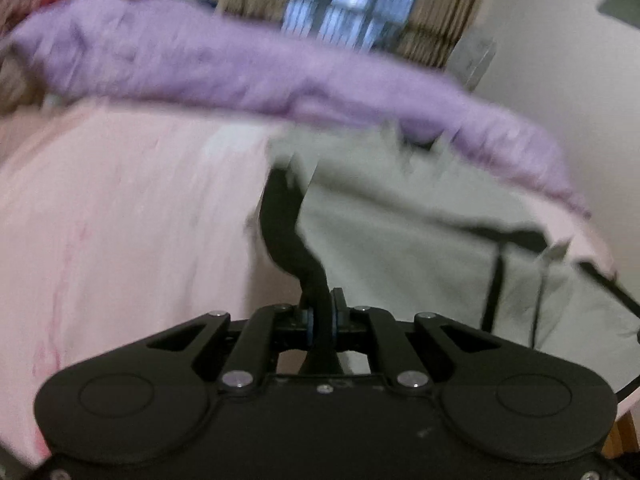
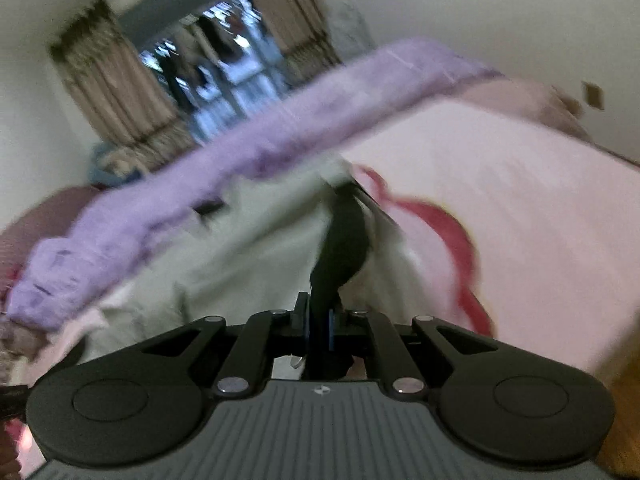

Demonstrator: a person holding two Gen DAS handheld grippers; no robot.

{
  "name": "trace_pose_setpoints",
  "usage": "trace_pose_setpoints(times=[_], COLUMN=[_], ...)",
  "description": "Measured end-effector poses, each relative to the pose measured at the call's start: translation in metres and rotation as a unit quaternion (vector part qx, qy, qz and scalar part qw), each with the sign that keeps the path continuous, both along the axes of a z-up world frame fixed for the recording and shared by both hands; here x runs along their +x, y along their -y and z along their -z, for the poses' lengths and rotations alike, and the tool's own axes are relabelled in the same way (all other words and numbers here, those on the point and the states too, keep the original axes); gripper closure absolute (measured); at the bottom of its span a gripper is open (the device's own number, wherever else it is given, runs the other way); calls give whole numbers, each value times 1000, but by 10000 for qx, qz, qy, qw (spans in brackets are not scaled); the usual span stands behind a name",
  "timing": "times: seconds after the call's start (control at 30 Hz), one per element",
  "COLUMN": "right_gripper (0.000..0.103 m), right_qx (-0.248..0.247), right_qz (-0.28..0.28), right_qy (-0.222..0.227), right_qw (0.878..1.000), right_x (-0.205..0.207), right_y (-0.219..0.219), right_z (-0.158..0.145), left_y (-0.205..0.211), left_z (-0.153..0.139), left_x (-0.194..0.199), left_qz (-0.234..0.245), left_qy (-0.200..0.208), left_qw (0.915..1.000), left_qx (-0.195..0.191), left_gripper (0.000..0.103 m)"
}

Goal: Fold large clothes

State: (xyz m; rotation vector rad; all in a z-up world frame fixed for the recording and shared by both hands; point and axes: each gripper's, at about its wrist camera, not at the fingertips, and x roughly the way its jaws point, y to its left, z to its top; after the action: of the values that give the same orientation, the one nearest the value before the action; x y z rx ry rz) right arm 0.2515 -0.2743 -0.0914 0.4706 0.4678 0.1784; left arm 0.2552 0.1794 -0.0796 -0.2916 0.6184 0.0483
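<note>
1. Left wrist view is showing the bed (image 1: 100,220) under a pale pink cover, its print smearing into faint streaks; motion blur is softening everything.
2. Across the bed's far side a purple blanket (image 1: 248,76) is lying in a long band, its texture too blurred to read.
3. On the bed a pale grey-green garment (image 1: 400,240) with dark straps is spreading out, its lower right part running out of frame.
4. At the garment's left edge the left hand-held gripper (image 1: 286,188) is pressing its fingers together on the fabric, fingertips buried in cloth.
5. Right wrist view is showing the right hand-held gripper (image 2: 344,204) pinching the same garment (image 2: 240,256) beside a red print on the cover; its fingertips are hiding in folds.
</note>
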Motion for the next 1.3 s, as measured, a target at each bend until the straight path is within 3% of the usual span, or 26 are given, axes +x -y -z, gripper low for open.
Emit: trace_pose_setpoints(times=[0.13,0.5,0.7,0.83,0.93,1.07,1.13,1.17,1.2,1.3], right_gripper=[94,95,94,92,80,60,50,41,35,35], right_qx=[-336,262,399,343,250,406,327,306,313,-117], right_qz=[-142,119,323,435,441,425,448,493,588,349], right_qy=[453,675,563,466,453,435,514,625,729,584], right_qw=[9983,9973,9971,9974,9977,9973,9971,9964,9951,9976], right_x=[36,182,261,301,326,345,349,349,349,358], right_y=[-19,-27,-28,-27,-28,-25,-26,-26,-26,-31], right_z=[-41,-74,-52,-30,-20,-4,3,8,12,5], left_y=[2,-23,-45,-51,-57,-63,-62,-61,-61,-67], left_z=[-33,-51,-34,-17,-1,17,23,25,24,13], left_x=[29,148,221,260,278,298,303,302,302,297], left_qz=[23,-315,-349,-280,-320,-215,-161,-308,-586,-821], left_qy=[480,950,1043,968,939,946,1149,1421,1659,1695], left_qw=[9987,9948,9939,9949,9950,9951,9932,9894,9841,9800], left_qx=[172,162,-115,-17,-115,-182,-113,34,251,639], left_gripper=[98,99,98,97,94,77,54,27,19,20])
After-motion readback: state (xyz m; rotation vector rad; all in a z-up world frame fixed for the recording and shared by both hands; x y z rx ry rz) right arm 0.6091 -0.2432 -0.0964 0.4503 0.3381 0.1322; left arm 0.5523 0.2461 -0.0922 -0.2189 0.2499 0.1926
